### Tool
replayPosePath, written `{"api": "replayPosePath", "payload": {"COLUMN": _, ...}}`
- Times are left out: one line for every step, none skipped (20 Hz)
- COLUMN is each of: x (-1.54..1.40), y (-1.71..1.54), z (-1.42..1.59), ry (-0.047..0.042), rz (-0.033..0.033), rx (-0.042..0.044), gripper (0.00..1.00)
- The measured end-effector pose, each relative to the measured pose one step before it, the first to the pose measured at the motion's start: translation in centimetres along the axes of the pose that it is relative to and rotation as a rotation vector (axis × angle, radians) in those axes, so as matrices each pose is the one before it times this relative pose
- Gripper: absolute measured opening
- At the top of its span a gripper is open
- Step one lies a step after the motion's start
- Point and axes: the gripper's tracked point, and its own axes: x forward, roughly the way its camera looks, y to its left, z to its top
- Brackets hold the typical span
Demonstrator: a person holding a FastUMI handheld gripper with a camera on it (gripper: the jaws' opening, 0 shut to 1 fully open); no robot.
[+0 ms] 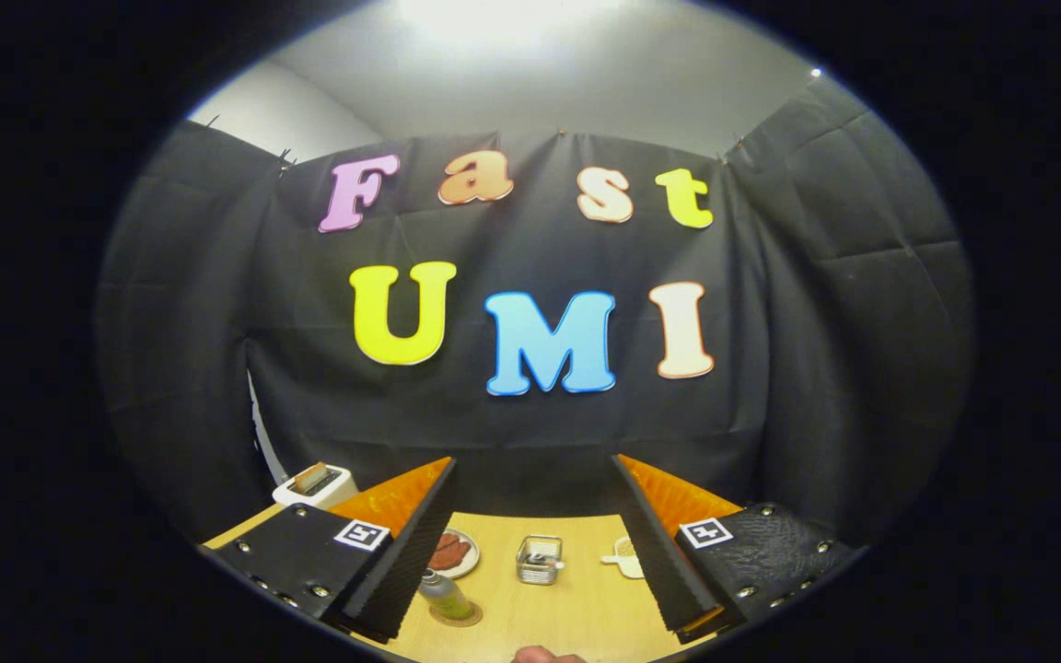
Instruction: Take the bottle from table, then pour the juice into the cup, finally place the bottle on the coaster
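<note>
A small bottle (445, 595) of greenish juice with a silvery cap stands upright on a round brown coaster (459, 616), on the wooden table (586, 608) just inside my left finger. A clear square cup (539, 561) sits further out on the table, between the two fingers. My gripper (533, 460) hangs above the table, open wide, holding nothing.
A plate with reddish food (453, 552) lies beyond the bottle. A white toaster (313, 484) stands at the table's far left corner. A small white object (623, 557) rests beside the right finger. Part of a hand (544, 656) shows at the near edge.
</note>
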Motion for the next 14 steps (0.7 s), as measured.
{"api": "replayPosePath", "payload": {"x": -0.684, "y": -0.754, "z": 1.242, "ry": -0.0113, "rz": -0.00511, "rx": -0.00345, "gripper": 0.99}}
{"api": "replayPosePath", "payload": {"x": -0.494, "y": -0.556, "z": 0.819, "ry": 0.00088, "rz": -0.00202, "rx": -0.00644, "gripper": 0.99}}
{"api": "replayPosePath", "payload": {"x": -0.524, "y": -0.595, "z": 0.402, "ry": 0.00894, "rz": -0.00312, "rx": -0.00296, "gripper": 0.99}}
{"api": "replayPosePath", "payload": {"x": -0.393, "y": -0.268, "z": 0.272, "ry": 0.01148, "rz": 0.00671, "rx": 0.00237, "gripper": 0.99}}
{"api": "replayPosePath", "payload": {"x": -0.231, "y": -0.111, "z": 0.518, "ry": -0.0047, "rz": 0.00687, "rx": 0.01394, "gripper": 0.99}}
{"api": "replayPosePath", "payload": {"x": -0.069, "y": -0.266, "z": 0.514, "ry": -0.0074, "rz": 0.0061, "rx": 0.01197, "gripper": 0.99}}
{"api": "replayPosePath", "payload": {"x": -0.125, "y": -0.325, "z": 0.166, "ry": -0.00304, "rz": 0.00091, "rx": 0.00784, "gripper": 0.99}}
{"api": "replayPosePath", "payload": {"x": -0.102, "y": -0.359, "z": -0.138, "ry": 0.00047, "rz": 0.00281, "rx": 0.00535, "gripper": 0.99}}
{"api": "replayPosePath", "payload": {"x": -0.095, "y": -0.253, "z": -0.044, "ry": -0.00126, "rz": 0.00663, "rx": 0.00462, "gripper": 0.99}}
{"api": "replayPosePath", "payload": {"x": 0.048, "y": -0.136, "z": -0.073, "ry": 0.00173, "rz": 0.00685, "rx": 0.0018, "gripper": 0.99}}
{"api": "replayPosePath", "payload": {"x": 0.062, "y": -0.29, "z": -0.1, "ry": 0.00248, "rz": 0.0058, "rx": -0.00357, "gripper": 0.99}}
{"api": "replayPosePath", "payload": {"x": 0.023, "y": -0.283, "z": -0.189, "ry": 0.00379, "rz": 0.00435, "rx": -0.00346, "gripper": 0.99}}
{"api": "replayPosePath", "payload": {"x": 0.123, "y": -0.187, "z": -0.251, "ry": 0.00436, "rz": 0.00744, "rx": -0.00008, "gripper": 0.99}}
{"api": "replayPosePath", "payload": {"x": 0.114, "y": -0.203, "z": -0.306, "ry": 0.005, "rz": 0.00259, "rx": 0.00169, "gripper": 0.99}}
